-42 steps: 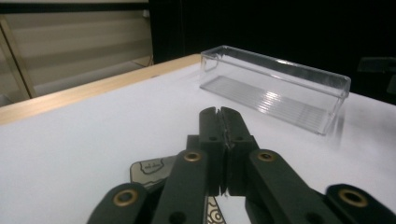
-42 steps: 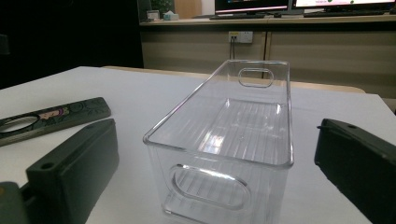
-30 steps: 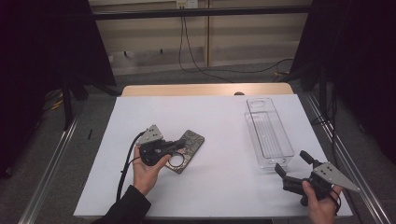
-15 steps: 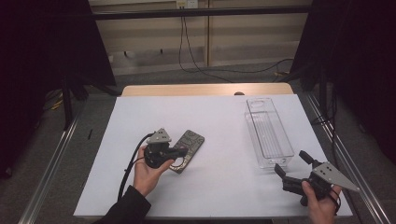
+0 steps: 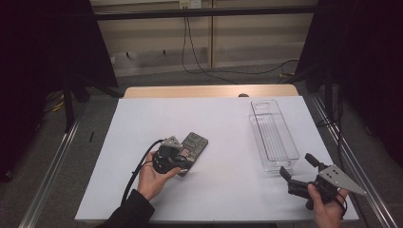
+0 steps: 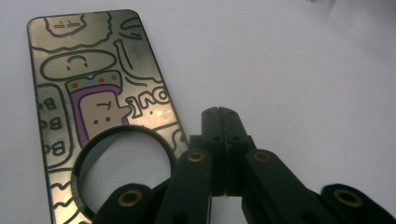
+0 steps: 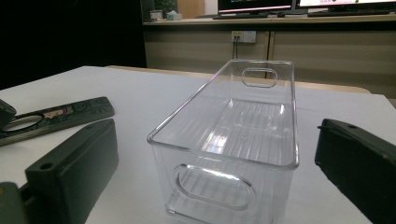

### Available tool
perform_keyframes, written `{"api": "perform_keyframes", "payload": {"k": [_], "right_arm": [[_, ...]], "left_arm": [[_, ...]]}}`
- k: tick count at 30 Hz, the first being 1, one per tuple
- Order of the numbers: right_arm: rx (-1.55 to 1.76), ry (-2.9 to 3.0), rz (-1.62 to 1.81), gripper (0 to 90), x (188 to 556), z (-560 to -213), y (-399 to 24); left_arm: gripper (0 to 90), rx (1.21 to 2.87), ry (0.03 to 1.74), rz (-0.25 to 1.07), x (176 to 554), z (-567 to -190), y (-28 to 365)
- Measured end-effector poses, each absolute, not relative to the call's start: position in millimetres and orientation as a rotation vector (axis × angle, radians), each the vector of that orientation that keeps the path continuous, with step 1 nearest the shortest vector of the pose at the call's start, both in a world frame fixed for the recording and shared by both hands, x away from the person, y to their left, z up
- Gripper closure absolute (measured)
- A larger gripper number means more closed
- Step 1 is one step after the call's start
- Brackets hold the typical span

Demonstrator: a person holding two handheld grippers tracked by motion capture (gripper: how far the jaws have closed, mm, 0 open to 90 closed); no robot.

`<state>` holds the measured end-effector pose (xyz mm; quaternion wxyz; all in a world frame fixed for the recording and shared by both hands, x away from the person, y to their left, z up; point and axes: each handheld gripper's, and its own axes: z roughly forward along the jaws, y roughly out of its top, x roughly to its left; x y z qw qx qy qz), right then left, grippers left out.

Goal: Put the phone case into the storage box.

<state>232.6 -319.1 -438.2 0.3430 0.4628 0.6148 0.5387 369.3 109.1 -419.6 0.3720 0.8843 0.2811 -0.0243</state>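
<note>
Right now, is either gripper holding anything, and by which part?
Nothing is held. The left gripper is shut empty beside the phone case; the right gripper stands open.

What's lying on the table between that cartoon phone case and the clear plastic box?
Nothing: in the high view, only bare white table lies between the phone case and the clear box.
</note>
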Motion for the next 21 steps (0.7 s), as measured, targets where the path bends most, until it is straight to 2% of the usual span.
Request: {"api": "perform_keyframes", "payload": {"k": [11, 21], "right_arm": [[1.199, 1.608, 1.397, 0.0, 232.6, -438.3, -318.7], [1.198, 1.608, 1.398, 0.0, 232.4, -438.2, -318.8]], "left_arm": [[90.0, 2.342, 0.735, -0.148, 370.1, -433.3, 98.4], [90.0, 2.397, 0.75, -0.16, 371.9, -439.8, 100.9]]}}
